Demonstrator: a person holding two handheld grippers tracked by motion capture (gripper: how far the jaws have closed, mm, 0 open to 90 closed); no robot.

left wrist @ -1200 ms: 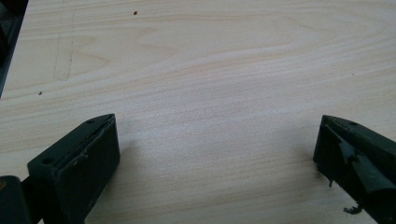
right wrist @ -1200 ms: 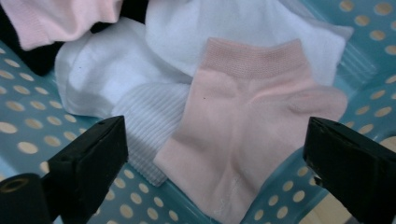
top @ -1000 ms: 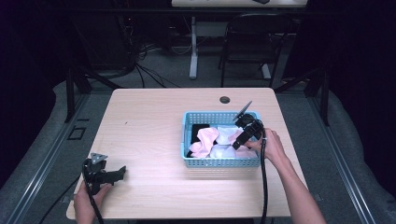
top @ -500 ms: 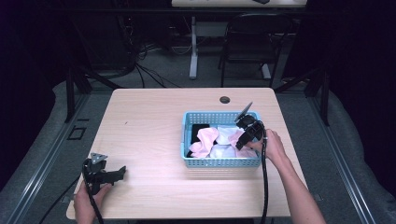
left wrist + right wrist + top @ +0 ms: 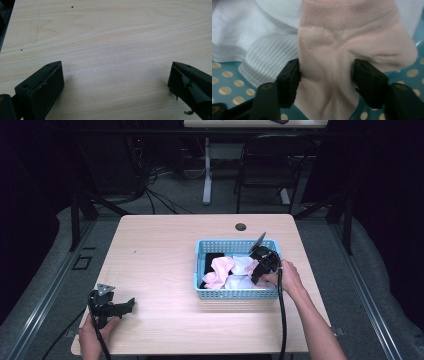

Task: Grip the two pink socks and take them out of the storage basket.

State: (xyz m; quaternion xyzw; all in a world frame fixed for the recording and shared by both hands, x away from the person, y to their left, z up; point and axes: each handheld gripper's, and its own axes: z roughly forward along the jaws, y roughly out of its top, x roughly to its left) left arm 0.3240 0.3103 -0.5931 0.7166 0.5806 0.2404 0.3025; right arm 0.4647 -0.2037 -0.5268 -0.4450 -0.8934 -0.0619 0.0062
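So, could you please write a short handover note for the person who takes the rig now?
Right gripper: inside the blue basket; its jaws have just been closing and now pinch a pale pink sock between them.
Left gripper: open, nothing between the jaws, held low over the bare wooden table near the front left corner.
Things: the basket sits on the right half of the table and holds pink and white socks plus something black at its left end.
Done: the pink sock is gripped.
Left: lifting it; the sock is not yet out of the basket.
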